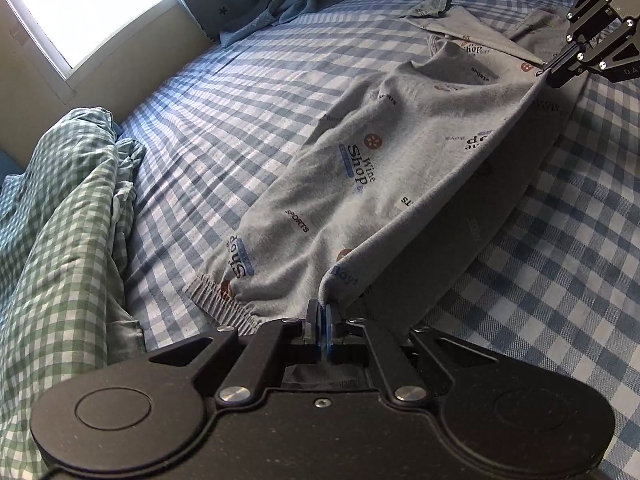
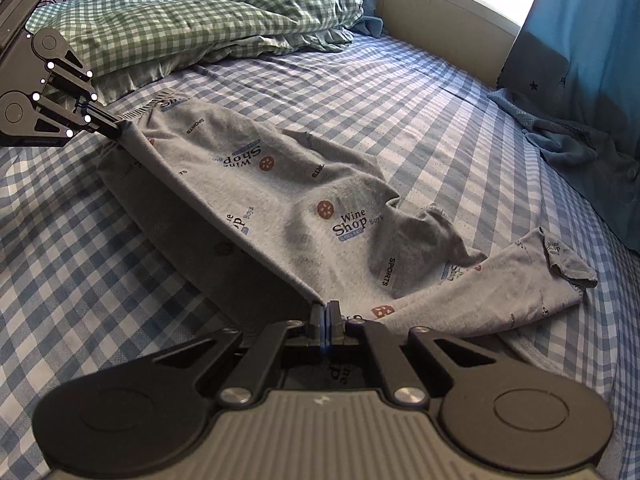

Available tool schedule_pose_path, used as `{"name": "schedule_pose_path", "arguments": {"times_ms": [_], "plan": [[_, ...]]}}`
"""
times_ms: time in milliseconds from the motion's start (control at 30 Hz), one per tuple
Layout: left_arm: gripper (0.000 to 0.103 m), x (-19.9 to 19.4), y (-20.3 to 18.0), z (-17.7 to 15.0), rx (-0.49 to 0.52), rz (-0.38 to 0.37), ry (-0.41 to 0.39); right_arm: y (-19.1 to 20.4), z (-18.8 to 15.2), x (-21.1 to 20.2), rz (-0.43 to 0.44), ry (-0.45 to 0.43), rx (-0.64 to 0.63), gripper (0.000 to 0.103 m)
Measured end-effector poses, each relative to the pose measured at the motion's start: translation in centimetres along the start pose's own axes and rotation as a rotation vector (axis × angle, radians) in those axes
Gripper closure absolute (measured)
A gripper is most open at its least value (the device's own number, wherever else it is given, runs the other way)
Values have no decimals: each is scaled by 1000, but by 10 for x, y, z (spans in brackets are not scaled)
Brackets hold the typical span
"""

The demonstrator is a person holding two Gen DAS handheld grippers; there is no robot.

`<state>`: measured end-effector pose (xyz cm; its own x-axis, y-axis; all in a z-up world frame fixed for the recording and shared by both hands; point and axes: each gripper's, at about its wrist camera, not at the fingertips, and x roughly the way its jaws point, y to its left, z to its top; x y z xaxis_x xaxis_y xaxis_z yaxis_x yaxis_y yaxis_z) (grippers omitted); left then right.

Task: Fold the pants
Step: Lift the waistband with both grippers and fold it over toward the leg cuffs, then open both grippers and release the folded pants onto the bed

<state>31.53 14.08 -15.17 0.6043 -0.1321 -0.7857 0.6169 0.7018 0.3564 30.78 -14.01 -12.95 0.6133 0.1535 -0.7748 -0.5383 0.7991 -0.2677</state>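
Only right wrist shows pants [image 2: 304,200] leg ends.

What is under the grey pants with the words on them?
The blue and white checked bed sheet lies under the grey printed pants. One layer is lifted, with more grey pants fabric beneath it. The sheet below the middle is covered, so anything there cannot be seen.

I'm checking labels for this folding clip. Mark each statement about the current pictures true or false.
1. Both grippers are clamped on the grey pants. True: left gripper, right gripper.
2. The pants lie on a plain white sheet. False: the bed sheet is blue checked.
3. The edge between the grippers is lifted and taut. True.
4. The green checked duvet covers the pants. False: it lies bunched apart.
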Motion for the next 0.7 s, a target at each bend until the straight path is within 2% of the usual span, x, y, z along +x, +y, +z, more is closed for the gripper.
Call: {"name": "schedule_pose_path", "arguments": {"times_ms": [200, 267, 300, 333, 400, 467, 500, 567, 600, 633, 667, 700], "plan": [[100, 16, -9, -6, -20, -6, 44, 4, -9, 17, 8, 51, 42, 103], [89, 17, -8, -7, -76, -15, 64, 5, -9, 18, 4, 60, 43, 102], [87, 17, -6, -8, -109, -20, 67, 5, -10, 17, 6, 60, 50, 102], [85, 15, -4, -10, -160, -21, 66, 5, -10, 16, 5, 61, 62, 96], [73, 8, 1, -12, -282, -24, 60, 5, -12, 13, 8, 62, 86, 85], [53, -3, 6, -16, -434, -14, 36, 8, -16, 8, 1, 59, 98, 69], [49, -9, 8, -19, -508, -3, 26, 10, -18, 3, -3, 55, 104, 66], [33, -22, 9, -28, -675, 17, 15, 16, -25, -6, -30, 43, 120, 47], [29, -27, 9, -33, -745, 31, 17, 19, -29, -11, -46, 39, 133, 41], [21, -32, 7, -38, -820, 51, 24, 22, -33, -16, -66, 36, 154, 29], [16, -36, 5, -41, -883, 72, 36, 25, -36, -20, -82, 35, 175, 15], [14, -40, 3, -44, -941, 88, 46, 27, -39, -24, -92, 35, 193, 11]]}}
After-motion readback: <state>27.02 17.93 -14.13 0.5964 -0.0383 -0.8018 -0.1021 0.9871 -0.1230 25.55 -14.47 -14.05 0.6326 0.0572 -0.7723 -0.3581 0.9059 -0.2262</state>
